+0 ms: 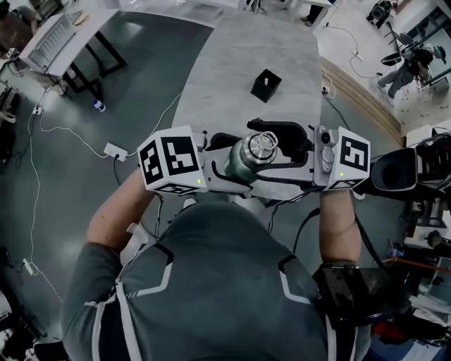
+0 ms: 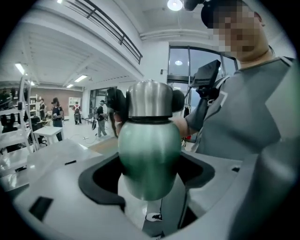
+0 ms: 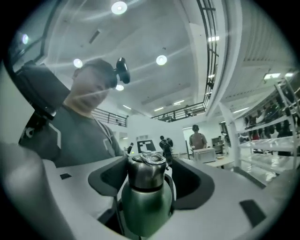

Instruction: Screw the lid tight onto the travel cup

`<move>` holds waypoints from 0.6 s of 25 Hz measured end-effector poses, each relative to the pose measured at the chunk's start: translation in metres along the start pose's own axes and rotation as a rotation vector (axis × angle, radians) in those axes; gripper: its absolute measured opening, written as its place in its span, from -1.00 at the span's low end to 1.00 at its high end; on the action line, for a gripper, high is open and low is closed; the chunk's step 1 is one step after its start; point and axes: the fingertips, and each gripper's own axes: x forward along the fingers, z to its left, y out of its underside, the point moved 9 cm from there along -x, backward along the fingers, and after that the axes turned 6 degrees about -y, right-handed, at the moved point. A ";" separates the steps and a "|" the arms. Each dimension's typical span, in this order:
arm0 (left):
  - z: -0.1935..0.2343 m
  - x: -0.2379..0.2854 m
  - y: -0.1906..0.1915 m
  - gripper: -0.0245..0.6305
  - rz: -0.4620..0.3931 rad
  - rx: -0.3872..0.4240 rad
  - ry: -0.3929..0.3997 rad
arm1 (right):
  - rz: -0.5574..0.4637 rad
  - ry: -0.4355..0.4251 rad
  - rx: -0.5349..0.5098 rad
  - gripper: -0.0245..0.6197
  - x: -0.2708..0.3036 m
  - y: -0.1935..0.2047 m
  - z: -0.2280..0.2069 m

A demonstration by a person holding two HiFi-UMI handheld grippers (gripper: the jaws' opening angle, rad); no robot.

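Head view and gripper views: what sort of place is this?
Most likely a large open lab or workshop hall. A power strip with trailing cables lies on the grey floor, white work tables stand around, and a railed upper gallery runs under a high ceiling.

A large open lab or workshop hall: a white worktable at eleven o'clock, cables and a power strip across the grey floor, shelving racks at three o'clock, a railed mezzanine under round ceiling lights
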 end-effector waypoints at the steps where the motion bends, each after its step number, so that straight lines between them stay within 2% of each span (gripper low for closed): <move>1: -0.002 0.000 0.000 0.20 0.006 0.008 0.009 | 0.021 -0.032 -0.015 0.03 0.003 -0.001 0.002; 3: -0.002 0.001 -0.001 0.20 0.015 0.016 0.002 | 0.062 -0.047 -0.048 -0.07 0.006 -0.002 0.004; 5: 0.003 0.001 -0.001 0.20 0.013 0.002 -0.044 | 0.062 0.017 -0.049 -0.07 0.005 -0.002 0.002; 7: 0.010 0.001 0.000 0.20 0.031 -0.014 -0.135 | 0.069 0.145 -0.043 -0.08 0.004 0.001 -0.002; 10: 0.022 0.000 0.010 0.20 0.090 -0.021 -0.301 | 0.112 0.400 -0.067 -0.08 0.008 0.011 -0.004; 12: 0.027 0.000 0.017 0.20 0.114 -0.023 -0.367 | 0.106 0.518 -0.068 -0.08 0.012 0.020 -0.005; 13: 0.028 0.001 0.020 0.20 0.119 -0.025 -0.373 | 0.107 0.538 -0.073 -0.08 0.014 0.023 -0.004; 15: 0.026 0.005 0.023 0.20 0.112 -0.032 -0.339 | 0.136 0.491 -0.090 -0.07 0.015 0.025 -0.002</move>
